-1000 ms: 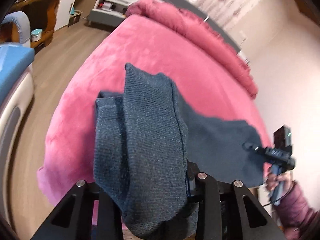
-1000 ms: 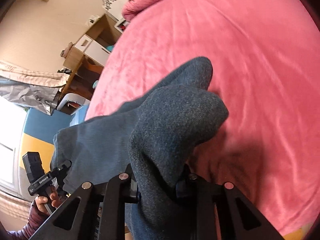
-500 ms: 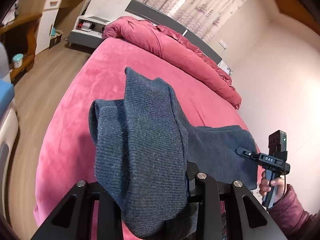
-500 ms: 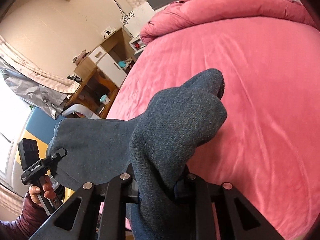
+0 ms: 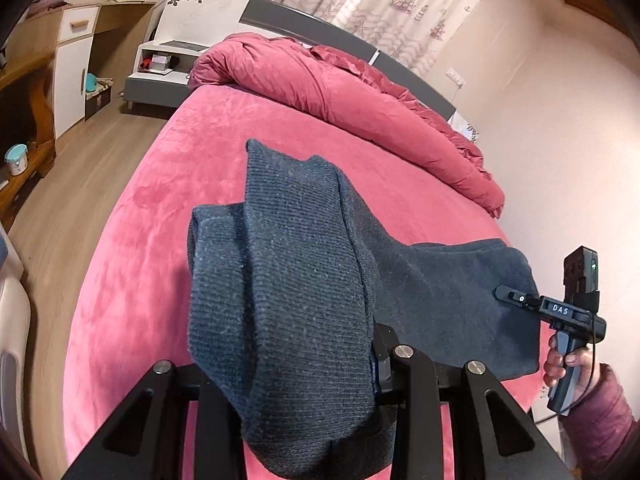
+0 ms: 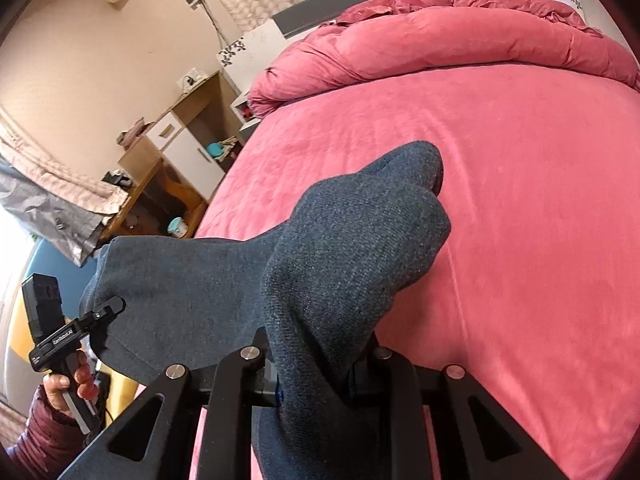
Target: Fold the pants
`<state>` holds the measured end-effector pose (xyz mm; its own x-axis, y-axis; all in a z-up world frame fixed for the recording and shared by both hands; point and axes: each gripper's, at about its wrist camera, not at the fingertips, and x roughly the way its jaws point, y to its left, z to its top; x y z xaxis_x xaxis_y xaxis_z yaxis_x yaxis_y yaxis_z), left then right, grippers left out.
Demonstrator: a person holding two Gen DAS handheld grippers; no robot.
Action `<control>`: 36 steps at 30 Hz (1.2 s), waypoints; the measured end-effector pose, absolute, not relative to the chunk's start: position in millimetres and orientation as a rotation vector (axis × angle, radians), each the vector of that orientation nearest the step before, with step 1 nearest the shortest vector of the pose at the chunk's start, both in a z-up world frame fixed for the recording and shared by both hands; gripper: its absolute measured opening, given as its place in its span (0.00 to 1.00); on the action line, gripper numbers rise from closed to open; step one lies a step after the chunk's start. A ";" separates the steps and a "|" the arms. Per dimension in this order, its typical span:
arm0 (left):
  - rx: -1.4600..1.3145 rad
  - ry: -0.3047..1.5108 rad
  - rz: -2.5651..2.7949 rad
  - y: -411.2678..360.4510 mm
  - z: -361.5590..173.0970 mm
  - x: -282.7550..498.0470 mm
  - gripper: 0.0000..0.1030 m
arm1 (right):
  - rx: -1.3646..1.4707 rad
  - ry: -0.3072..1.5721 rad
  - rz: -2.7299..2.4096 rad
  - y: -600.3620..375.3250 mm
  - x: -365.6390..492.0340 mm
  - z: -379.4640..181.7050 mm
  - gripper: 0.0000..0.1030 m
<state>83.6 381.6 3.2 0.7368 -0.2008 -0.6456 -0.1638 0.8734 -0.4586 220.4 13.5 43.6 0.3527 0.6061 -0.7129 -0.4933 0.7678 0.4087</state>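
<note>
Dark blue knit pants (image 5: 288, 280) hang lifted above the pink bed (image 5: 168, 184), stretched between both grippers. In the left wrist view the cloth is bunched over my left gripper's jaws, which are shut on it and hide the fingertips. From there the pants run right to my right gripper (image 5: 507, 293), which a hand (image 5: 560, 360) holds. In the right wrist view the pants (image 6: 352, 248) are clamped the same way in my right gripper. The other end reaches my left gripper (image 6: 115, 305) at the far left, shut on the fabric edge.
A rolled pink quilt (image 5: 340, 92) lies along the grey headboard (image 5: 304, 20) at the far end of the bed. A white nightstand (image 5: 160, 64) and wooden cabinets (image 5: 72, 48) stand beyond the wood floor (image 5: 60, 208) on the left. A wall (image 5: 568, 140) runs close on the right.
Both grippers have risen and moved along the bed with the pants still held. The headboard, quilt and curtains have come into view, and the cloth now hangs clear of the bed.
</note>
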 end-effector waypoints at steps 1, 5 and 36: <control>-0.523 0.752 -0.018 383.7 0.6 91.6 0.34 | 0.139 0.983 0.708 15.1 230.0 41.3 0.20; -0.522 0.766 0.003 391.2 -13.8 114.2 0.34 | 0.134 0.992 0.687 22.4 257.0 29.0 0.20; -0.351 0.806 0.391 387.9 -79.9 103.6 0.79 | 0.079 0.970 0.423 22.7 272.6 -23.8 0.40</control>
